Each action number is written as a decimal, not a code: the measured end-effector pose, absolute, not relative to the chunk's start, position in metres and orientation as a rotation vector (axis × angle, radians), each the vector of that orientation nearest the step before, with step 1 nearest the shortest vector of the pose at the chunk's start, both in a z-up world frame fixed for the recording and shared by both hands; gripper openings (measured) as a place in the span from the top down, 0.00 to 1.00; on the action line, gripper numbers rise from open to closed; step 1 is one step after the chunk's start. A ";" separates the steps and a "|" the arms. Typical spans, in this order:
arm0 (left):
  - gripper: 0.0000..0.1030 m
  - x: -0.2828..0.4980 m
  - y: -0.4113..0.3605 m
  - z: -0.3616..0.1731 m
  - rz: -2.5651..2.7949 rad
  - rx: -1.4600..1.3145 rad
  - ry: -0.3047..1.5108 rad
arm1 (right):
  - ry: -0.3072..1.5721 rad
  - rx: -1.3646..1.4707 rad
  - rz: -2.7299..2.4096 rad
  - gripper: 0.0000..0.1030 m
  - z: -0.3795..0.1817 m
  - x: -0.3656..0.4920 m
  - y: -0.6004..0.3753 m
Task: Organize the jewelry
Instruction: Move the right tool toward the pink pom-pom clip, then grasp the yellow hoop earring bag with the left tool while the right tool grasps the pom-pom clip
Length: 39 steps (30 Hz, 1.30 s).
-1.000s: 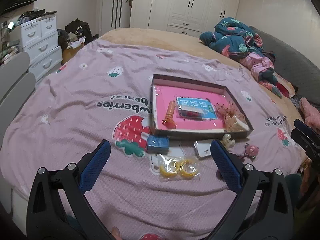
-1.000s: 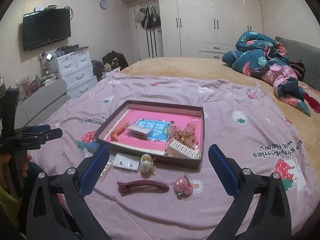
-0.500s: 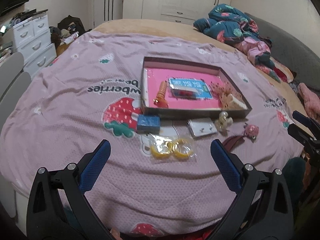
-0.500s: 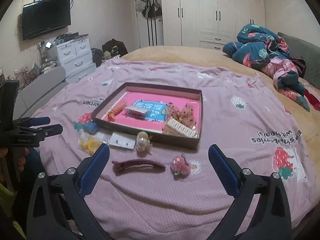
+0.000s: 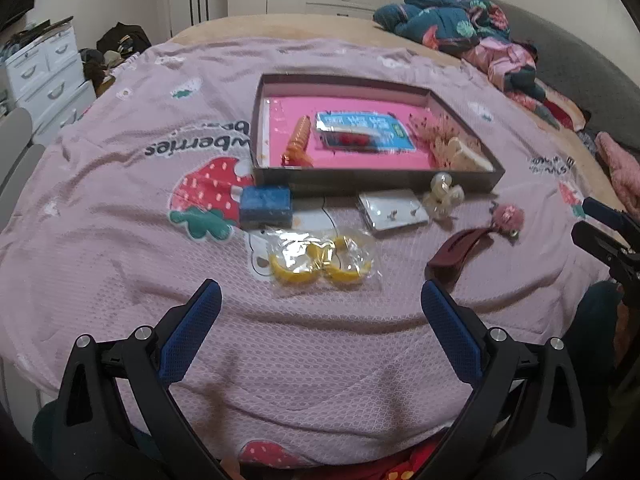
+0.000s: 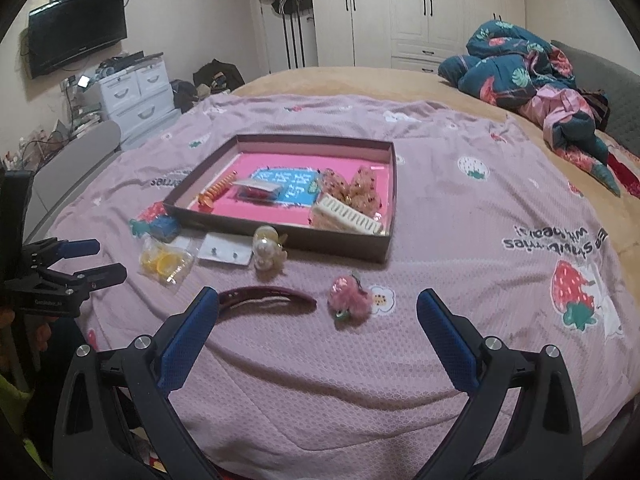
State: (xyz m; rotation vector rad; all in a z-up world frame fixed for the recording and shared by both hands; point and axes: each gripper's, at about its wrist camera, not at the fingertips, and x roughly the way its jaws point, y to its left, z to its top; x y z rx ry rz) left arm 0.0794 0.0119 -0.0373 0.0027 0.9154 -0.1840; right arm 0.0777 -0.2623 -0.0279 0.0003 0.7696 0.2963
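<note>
A brown box with a pink floor (image 5: 376, 178) (image 6: 280, 236) lies on the bed and holds an orange clip, a blue packet and beige clips. In front of it lie a blue box (image 5: 265, 201), a bag of yellow rings (image 5: 320, 260) (image 6: 166, 262), an earring card (image 5: 394, 210) (image 6: 226, 252), a pearl clip (image 5: 442, 196) (image 6: 268, 252), a pink pompom (image 5: 507, 218) (image 6: 349, 302) and a dark red barrette (image 5: 460, 250) (image 6: 266, 300). My left gripper (image 5: 320, 308) is open just before the yellow rings. My right gripper (image 6: 318, 312) is open over the barrette and pompom.
The bed is covered by a pink strawberry blanket (image 5: 120, 208). A crumpled teal and pink quilt (image 6: 532, 76) lies at the far right. White drawers (image 6: 136, 92) and a grey chair (image 6: 76, 160) stand left of the bed.
Both grippers have moved forward and lower toward the loose items in front of the box. The items look larger and closer. Both stay open.
</note>
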 end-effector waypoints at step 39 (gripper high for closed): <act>0.27 0.132 -0.011 -0.087 -0.132 0.054 0.969 | 0.943 0.200 0.326 0.71 -0.100 0.142 -0.285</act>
